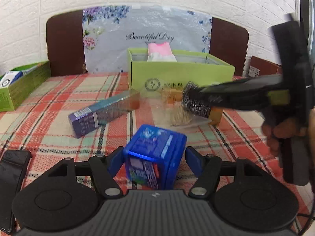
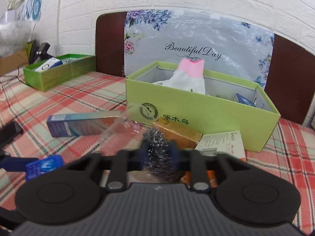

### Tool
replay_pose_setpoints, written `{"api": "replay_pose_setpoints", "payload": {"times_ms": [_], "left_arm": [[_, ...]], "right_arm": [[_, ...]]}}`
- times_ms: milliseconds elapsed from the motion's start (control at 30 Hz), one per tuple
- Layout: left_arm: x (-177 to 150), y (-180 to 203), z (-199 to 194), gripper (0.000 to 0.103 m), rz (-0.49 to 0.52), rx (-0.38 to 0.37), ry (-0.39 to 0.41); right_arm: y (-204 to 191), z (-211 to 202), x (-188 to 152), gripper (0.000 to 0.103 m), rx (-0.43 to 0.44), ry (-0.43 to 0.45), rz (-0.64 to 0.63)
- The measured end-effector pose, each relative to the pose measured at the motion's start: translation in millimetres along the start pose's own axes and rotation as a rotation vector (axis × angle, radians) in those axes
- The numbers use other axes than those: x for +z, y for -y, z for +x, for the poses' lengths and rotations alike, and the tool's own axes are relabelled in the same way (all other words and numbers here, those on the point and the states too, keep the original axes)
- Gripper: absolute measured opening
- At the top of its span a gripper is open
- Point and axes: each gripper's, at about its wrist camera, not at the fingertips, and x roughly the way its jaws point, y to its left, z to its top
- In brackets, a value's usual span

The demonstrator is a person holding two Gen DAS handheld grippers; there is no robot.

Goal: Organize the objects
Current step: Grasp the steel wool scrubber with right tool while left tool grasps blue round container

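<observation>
My left gripper [image 1: 154,157] has a small blue box [image 1: 155,155] between its blue fingers; the left pad touches it and a narrow gap shows on the right. My right gripper [image 2: 158,153] is shut on a steel wool scrubber [image 2: 161,157] and holds it above the plaid cloth, in front of the big green box [image 2: 196,116]. The scrubber also shows in the left wrist view [image 1: 194,101], at the right. The blue box also shows at the lower left of the right wrist view [image 2: 42,166].
A long purple box [image 1: 104,112] lies on the plaid cloth. An orange box [image 2: 177,135], a white leaflet box [image 2: 222,143] and a clear bag [image 2: 122,125] lie before the big green box, which holds a pink-and-white glove [image 2: 189,74]. A second green box [image 2: 59,71] stands far left. A black phone [image 1: 11,179] lies lower left.
</observation>
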Motion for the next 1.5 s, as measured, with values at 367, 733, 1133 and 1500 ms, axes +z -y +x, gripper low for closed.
{"api": "replay_pose_setpoints", "payload": {"times_ms": [367,733,1133,1500], "left_arm": [[-13.2,0.7,0.8,0.07,-0.023,-0.016,-0.041],[-6.2,0.8,7.1,0.08,-0.034,0.017,-0.038],[-4.7,0.8,9.9,0.077,-0.023,0.021,-0.03],[-4.8,-0.3,15.8,0.068,-0.035,0.013,-0.042]], "right_arm": [[10.3,-116.1,-72.2,0.015,0.04,0.01,0.009],[8.4,-118.4,-80.5,0.079,0.141,-0.095,0.174],[16.2,-101.8,-72.8,0.083,0.098,-0.129,0.31],[13.1,-81.8,-77.6,0.064,0.089,-0.123,0.346]]}}
